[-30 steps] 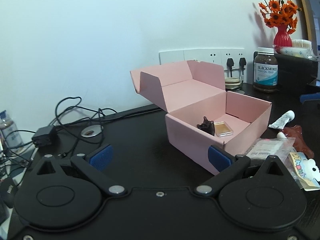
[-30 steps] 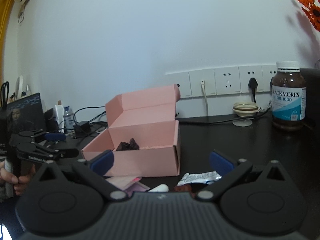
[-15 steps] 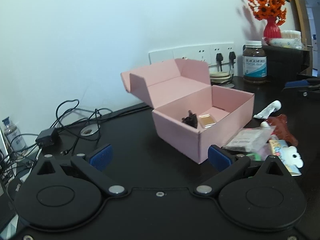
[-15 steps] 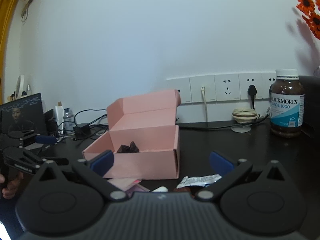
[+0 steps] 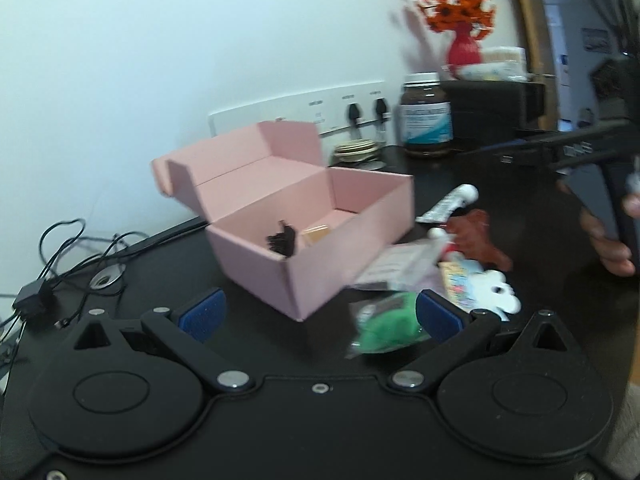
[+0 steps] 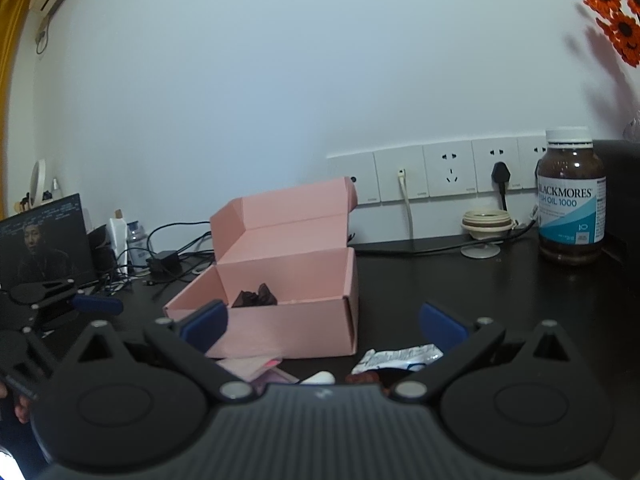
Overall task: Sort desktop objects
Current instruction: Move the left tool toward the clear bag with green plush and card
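An open pink cardboard box stands mid-desk with its lid tipped back. Inside lie a dark crumpled item and a flat amber square. My left gripper is open in front of the box's near corner, holding nothing; a green packet lies just inside its right finger. In the right wrist view the box sits straight ahead, beyond my open, empty right gripper. A silver-white tube and a pink packet lie under its fingers.
Right of the box lies a pile: white tube, red-brown item, cartoon packet. A brown supplement bottle, a small dish and wall sockets stand behind. Cables and a charger lie left. A hand is at the right.
The left gripper has drawn back and swung right: the box now sits further left and smaller, and the green packet has come into view. The right wrist view barely shifts.
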